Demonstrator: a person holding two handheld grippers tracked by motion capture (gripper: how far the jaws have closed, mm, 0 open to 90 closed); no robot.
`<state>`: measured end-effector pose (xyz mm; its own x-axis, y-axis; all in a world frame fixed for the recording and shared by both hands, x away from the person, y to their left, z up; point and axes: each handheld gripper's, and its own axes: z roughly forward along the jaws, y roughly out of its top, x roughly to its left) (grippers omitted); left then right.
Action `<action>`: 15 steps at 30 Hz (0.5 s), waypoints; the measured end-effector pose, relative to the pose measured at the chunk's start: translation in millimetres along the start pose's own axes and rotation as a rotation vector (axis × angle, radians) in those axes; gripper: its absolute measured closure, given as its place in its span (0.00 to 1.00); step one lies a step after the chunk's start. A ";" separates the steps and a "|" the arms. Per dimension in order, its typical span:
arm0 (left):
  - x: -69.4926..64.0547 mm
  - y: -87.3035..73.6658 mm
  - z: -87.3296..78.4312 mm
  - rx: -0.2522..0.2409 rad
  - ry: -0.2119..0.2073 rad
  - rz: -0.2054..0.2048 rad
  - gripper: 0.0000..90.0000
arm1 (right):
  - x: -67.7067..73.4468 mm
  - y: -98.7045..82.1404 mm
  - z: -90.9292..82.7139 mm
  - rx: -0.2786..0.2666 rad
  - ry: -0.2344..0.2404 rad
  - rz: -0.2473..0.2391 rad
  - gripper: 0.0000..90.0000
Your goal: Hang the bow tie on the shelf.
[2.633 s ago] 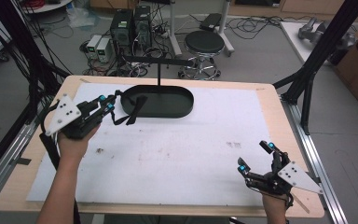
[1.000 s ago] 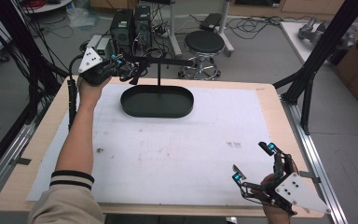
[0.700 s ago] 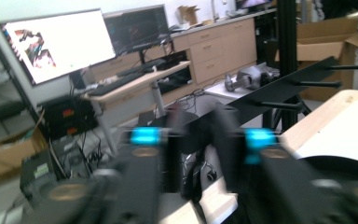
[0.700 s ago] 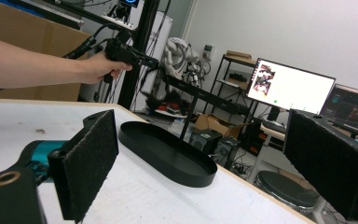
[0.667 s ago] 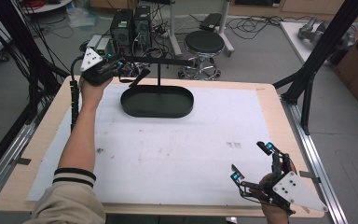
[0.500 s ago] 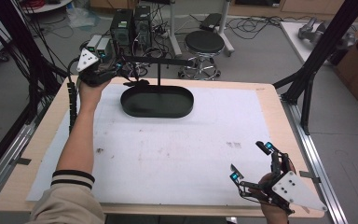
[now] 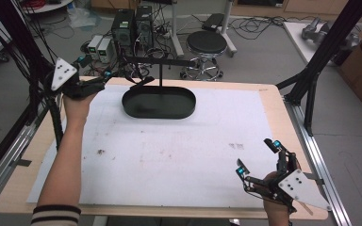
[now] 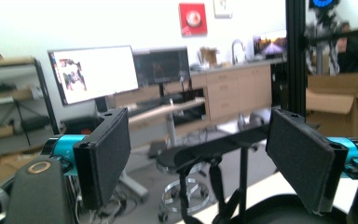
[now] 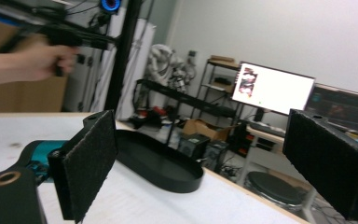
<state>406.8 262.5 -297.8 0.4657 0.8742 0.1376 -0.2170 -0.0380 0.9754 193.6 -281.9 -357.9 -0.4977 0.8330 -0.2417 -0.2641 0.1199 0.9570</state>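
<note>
The black oval tray [image 7: 159,102] sat at the far middle of the bench [image 7: 23,179], with a thin post rising from it to a horizontal black bar [image 7: 162,61]. A black strap [image 7: 139,82] hung from the bar's left end down to the tray's rim. The left hand-held gripper [image 7: 93,71] hovered just left of the tray at bar height — jaws spread wide, nothing between them; in its own view the bar [image 8: 223,142] and strap [image 8: 214,182] lay beyond the gap. The right hand-held gripper [image 7: 259,156] rested well apart from the tray, at the near right corner, jaws wide open and empty.
</note>
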 end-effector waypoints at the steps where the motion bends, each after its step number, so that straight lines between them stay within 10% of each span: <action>1: -1.9 4.9 -11.0 -0.014 0.013 0.006 0.24 | -2.3 -1.2 0.5 0.000 -0.009 0.004 0.10; 15: -22.6 11.3 -132.5 -0.002 0.115 0.057 0.19 | -17.8 -24.2 6.8 0.046 -0.064 0.078 0.10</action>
<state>280.1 306.5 -312.7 0.3511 0.9204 0.1718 -0.2418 -0.0882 0.9663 214.6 -296.0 -375.7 -0.4611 0.8734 -0.1568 -0.1877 0.0767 0.9792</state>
